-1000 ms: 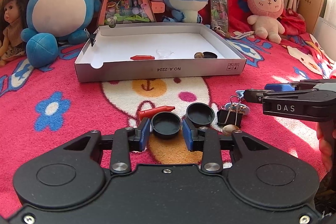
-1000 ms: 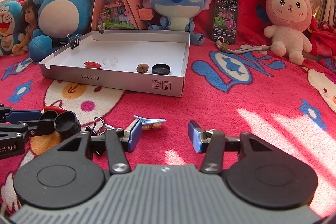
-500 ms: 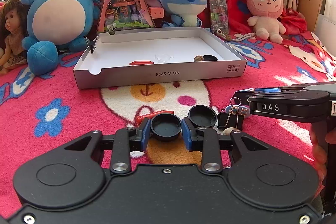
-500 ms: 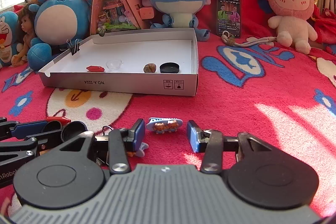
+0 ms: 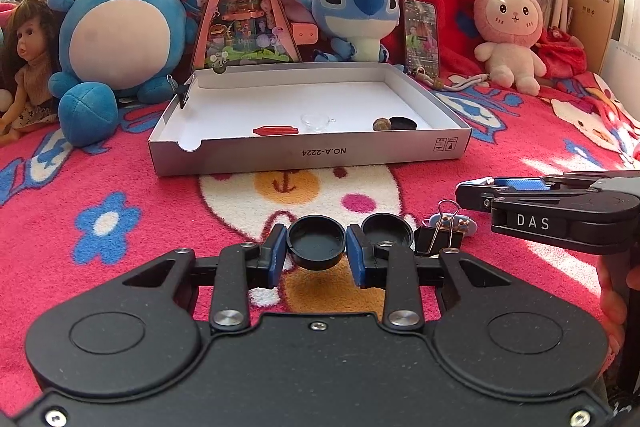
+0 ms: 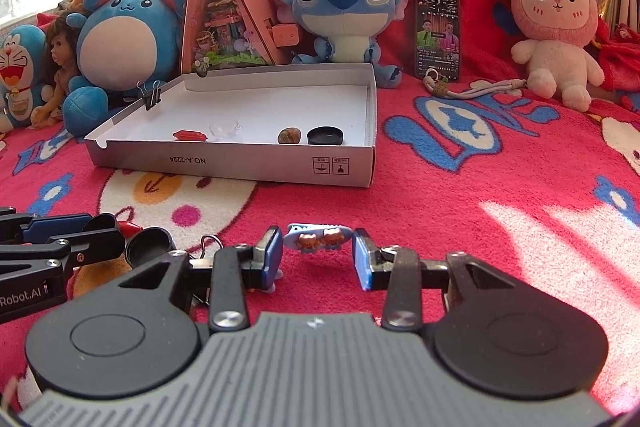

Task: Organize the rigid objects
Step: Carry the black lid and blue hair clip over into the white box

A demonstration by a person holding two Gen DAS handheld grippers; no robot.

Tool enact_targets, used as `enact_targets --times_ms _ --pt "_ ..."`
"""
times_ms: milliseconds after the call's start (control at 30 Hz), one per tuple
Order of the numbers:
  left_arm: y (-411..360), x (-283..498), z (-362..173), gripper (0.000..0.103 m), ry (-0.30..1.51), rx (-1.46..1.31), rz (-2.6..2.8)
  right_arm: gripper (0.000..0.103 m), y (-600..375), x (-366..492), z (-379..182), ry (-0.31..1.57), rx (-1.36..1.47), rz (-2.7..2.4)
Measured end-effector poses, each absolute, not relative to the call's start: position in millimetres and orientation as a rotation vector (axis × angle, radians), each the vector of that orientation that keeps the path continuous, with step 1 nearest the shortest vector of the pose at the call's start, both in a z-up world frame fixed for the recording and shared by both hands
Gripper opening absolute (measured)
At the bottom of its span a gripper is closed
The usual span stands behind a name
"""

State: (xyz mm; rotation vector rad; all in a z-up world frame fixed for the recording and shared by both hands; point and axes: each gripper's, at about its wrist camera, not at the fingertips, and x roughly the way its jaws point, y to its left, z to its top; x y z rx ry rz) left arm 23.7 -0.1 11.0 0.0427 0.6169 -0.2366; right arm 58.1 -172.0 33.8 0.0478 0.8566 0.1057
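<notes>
My left gripper (image 5: 316,251) is shut on a round black cap (image 5: 316,241), held just off the red blanket. A second black cap (image 5: 387,229) lies right of it, then a black binder clip (image 5: 439,237). In the right wrist view my right gripper (image 6: 318,253) is shut on a blue hair clip with two bears (image 6: 318,238), its pads touching both ends. A white shallow box (image 6: 260,169) stands ahead, holding a red piece (image 6: 190,135), a clear cup (image 6: 224,129), a brown stone (image 6: 290,135) and a black cap (image 6: 325,136).
Another red piece (image 6: 129,227) lies on the blanket by the left gripper's fingers. Plush toys, a doll, a triangular toy house (image 5: 244,7) and a phone (image 5: 420,35) line the back behind the box. A hand (image 5: 612,303) holds the right gripper's handle.
The right gripper's jaws have narrowed, and the hair clip that lay by its left fingertip now sits between the pads. The left gripper keeps its hold on the black cap.
</notes>
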Motion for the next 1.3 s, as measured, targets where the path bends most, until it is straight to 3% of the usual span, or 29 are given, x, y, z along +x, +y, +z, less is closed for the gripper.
enact_targets --times_ms 700,1300 --pt "29 72 52 0.031 0.566 -0.044 -0.177 0.043 -168 86 60 0.806 0.129 0.144" --pt "54 200 44 0.031 0.787 -0.175 -0.122 0.043 -158 208 42 1.097 0.36 0.126"
